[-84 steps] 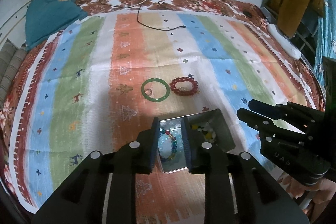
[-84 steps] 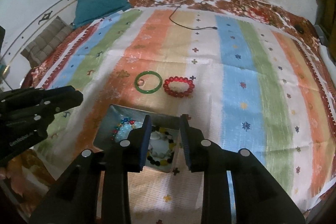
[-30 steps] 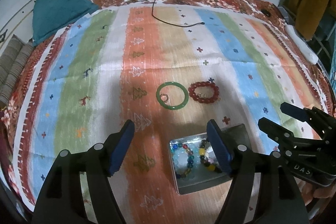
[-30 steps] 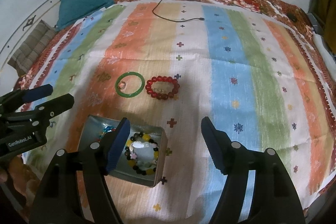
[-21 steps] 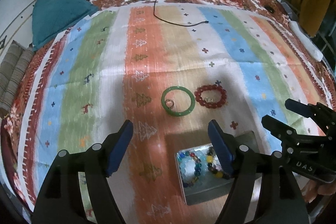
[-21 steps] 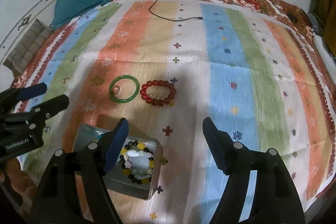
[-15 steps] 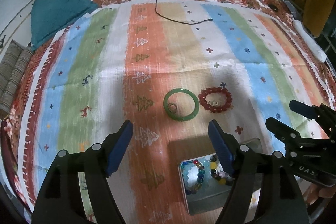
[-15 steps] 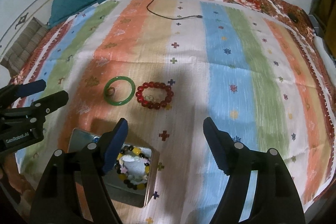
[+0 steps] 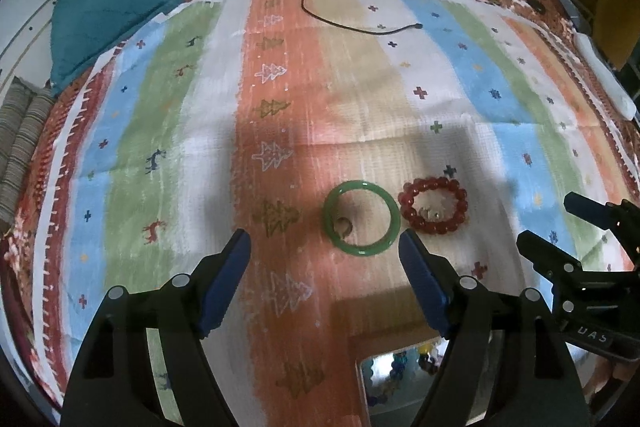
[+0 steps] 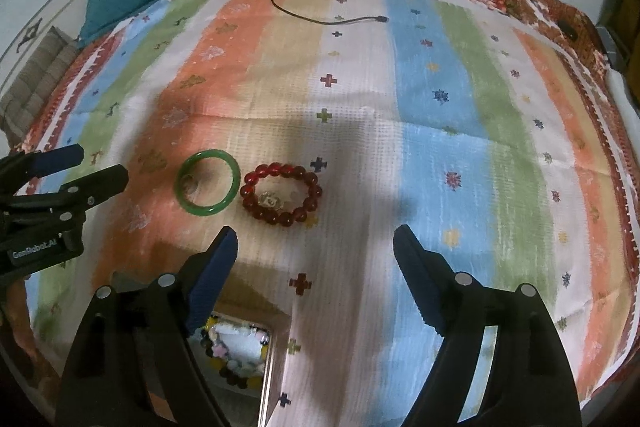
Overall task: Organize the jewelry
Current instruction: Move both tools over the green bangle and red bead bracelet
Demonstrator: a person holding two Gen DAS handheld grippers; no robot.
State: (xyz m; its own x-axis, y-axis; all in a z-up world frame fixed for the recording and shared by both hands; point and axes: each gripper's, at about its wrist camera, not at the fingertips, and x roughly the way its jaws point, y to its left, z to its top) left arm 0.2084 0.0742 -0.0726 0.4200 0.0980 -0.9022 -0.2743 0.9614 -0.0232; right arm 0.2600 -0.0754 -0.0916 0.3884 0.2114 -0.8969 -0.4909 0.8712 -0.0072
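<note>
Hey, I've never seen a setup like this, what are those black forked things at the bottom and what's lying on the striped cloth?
Those are hand-held grippers, one in each of a person's hands, each carrying a wide-angle camera that looks along its two fingers. One picture comes from the left gripper, the other from the right gripper. Each also sees its partner at the picture's edge. On the striped cloth lie a green bangle and, beside it, a red bead bracelet. Nearer the cameras sits a metal tin holding more beaded bracelets. The left gripper is open and the right one's jaws are opening; neither holds anything.
</note>
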